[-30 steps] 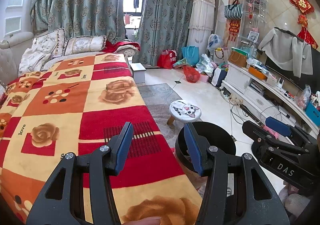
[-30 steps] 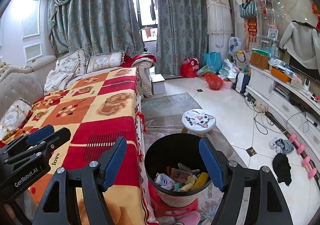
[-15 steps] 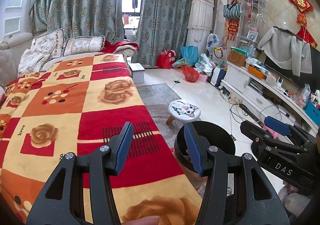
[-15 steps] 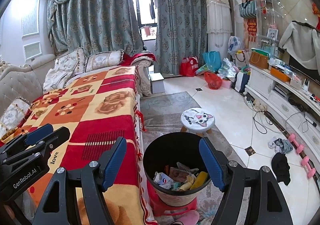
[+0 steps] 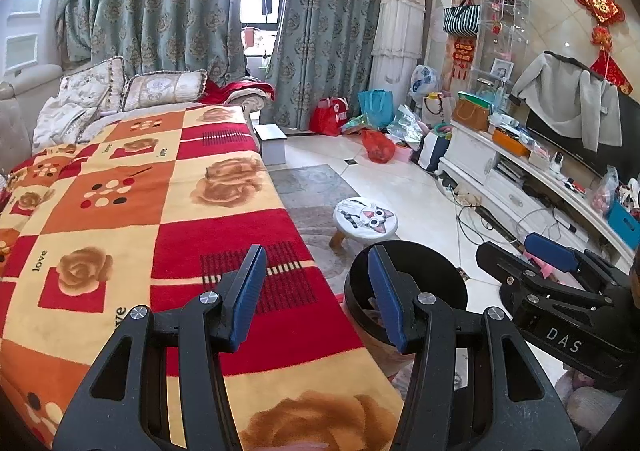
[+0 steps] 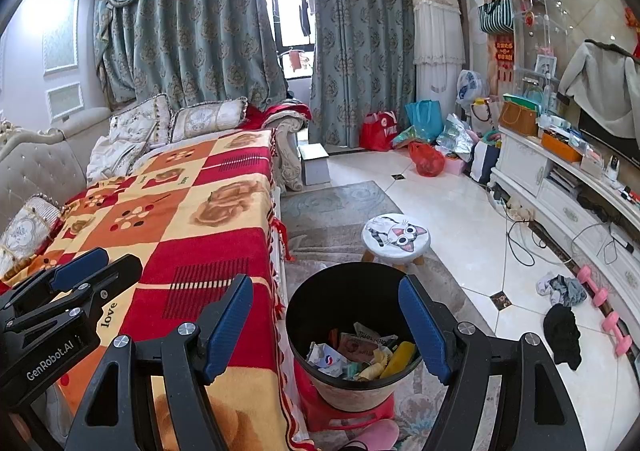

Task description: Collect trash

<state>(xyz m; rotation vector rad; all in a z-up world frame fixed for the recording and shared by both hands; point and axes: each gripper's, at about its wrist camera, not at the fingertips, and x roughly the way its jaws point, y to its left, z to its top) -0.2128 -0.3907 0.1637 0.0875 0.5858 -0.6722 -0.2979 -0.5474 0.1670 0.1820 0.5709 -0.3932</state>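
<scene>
Covering the sofa (image 6: 36, 171): patchwork blanket (image 6: 192, 219), cushions (image 6: 208, 117) lying at far end. Sitting on tiled floor (image 6: 452, 211): grey rug (image 6: 340, 203), cat-print stool (image 6: 396, 237), black bin (image 6: 348, 299).

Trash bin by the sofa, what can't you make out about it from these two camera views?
- Left wrist view: the trash bin contents are hidden; the left hand-held gripper finger and the low angle block the inside.
- Right wrist view: the bin's base is covered by its own body and the red stool under it.
- Right wrist view: the wrappers inside are too small to read.
- Both views: the bottom edge cuts off the floor nearest the bin.
</scene>
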